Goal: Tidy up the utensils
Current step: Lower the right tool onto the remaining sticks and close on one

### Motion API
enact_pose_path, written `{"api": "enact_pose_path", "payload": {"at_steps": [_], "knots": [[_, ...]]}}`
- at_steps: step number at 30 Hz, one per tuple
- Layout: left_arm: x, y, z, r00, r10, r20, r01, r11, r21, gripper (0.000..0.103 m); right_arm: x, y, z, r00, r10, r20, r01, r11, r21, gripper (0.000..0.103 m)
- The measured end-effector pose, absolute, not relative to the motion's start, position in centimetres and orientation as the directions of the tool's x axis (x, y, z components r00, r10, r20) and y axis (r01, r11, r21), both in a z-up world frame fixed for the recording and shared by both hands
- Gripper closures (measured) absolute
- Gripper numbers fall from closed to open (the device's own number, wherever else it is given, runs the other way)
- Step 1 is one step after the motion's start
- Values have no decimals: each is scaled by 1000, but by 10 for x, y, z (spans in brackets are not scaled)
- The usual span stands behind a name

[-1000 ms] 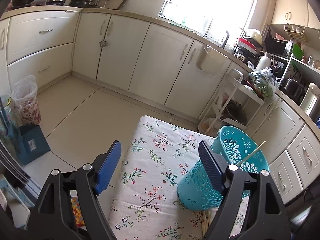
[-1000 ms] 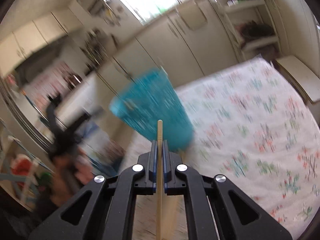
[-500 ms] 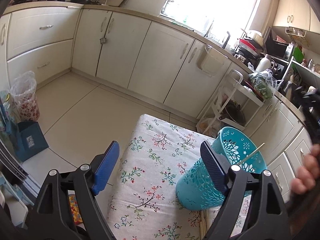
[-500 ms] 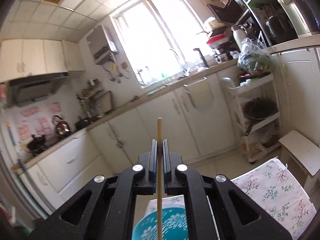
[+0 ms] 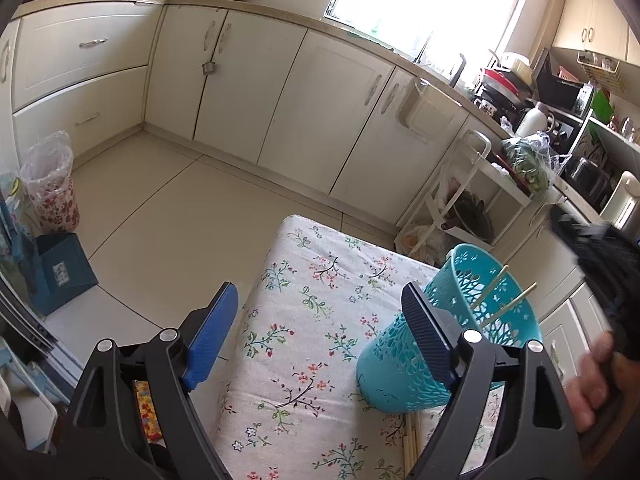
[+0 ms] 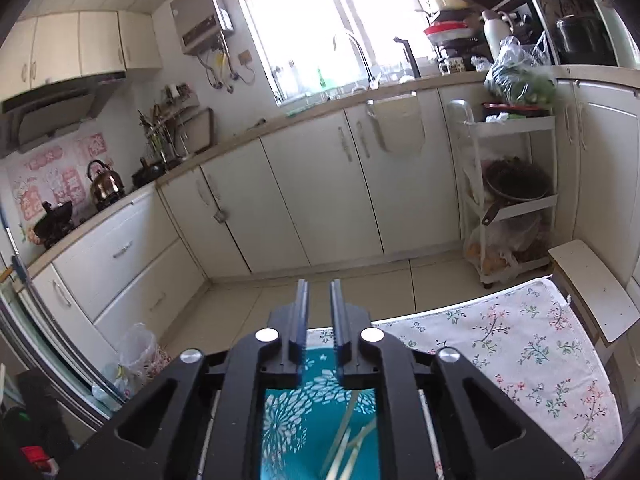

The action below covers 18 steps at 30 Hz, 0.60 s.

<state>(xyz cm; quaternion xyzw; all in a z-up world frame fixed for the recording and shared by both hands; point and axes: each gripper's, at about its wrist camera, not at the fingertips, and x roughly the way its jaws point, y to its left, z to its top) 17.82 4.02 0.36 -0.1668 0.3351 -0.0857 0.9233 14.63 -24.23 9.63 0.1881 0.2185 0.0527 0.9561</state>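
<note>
A teal perforated holder (image 5: 460, 340) stands on the floral-cloth table (image 5: 312, 320), with two wooden chopsticks (image 5: 508, 306) leaning inside it. More chopsticks (image 5: 412, 444) lie on the cloth just in front of the holder. My left gripper (image 5: 320, 340) is open and empty, low over the table, its right finger in front of the holder. My right gripper (image 6: 319, 300) is slightly open and empty, directly above the holder (image 6: 320, 420), where chopsticks (image 6: 348, 440) show inside. The right gripper and hand also show in the left wrist view (image 5: 600, 264).
Cream kitchen cabinets (image 5: 280, 92) run behind the table. A white trolley rack (image 6: 512, 184) stands beyond the table's far right corner, a small stool (image 6: 588, 280) beside it. A bagged bin (image 5: 52, 188) and blue box (image 5: 60, 268) sit on the floor at left.
My right gripper carried a chopstick over the holder, then opened; the chopstick now rests inside the holder with the other one. The left gripper stayed open and nearly still.
</note>
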Motion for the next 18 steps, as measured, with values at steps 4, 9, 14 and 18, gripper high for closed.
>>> {"api": "enact_pose_path", "payload": {"at_steps": [4,9,14,18], "knots": [[178,40,1,752,-258,-606,40,936,-350,23,102,-257,106,928,163,-334,-23,922,385,87],[175,42,0,750,-253,-611,39,940,-340,21,37,-272,64,899,141,-414,39,917,397,87],[167,37,-8,728,-252,-638,45,946,-321,21,36,-252,-30,710,248,-659,45,918,394,93],[150,30,-23,691,-259,-675,61,951,-302,21,57,-237,-69,625,281,-729,39,921,388,94]]}}
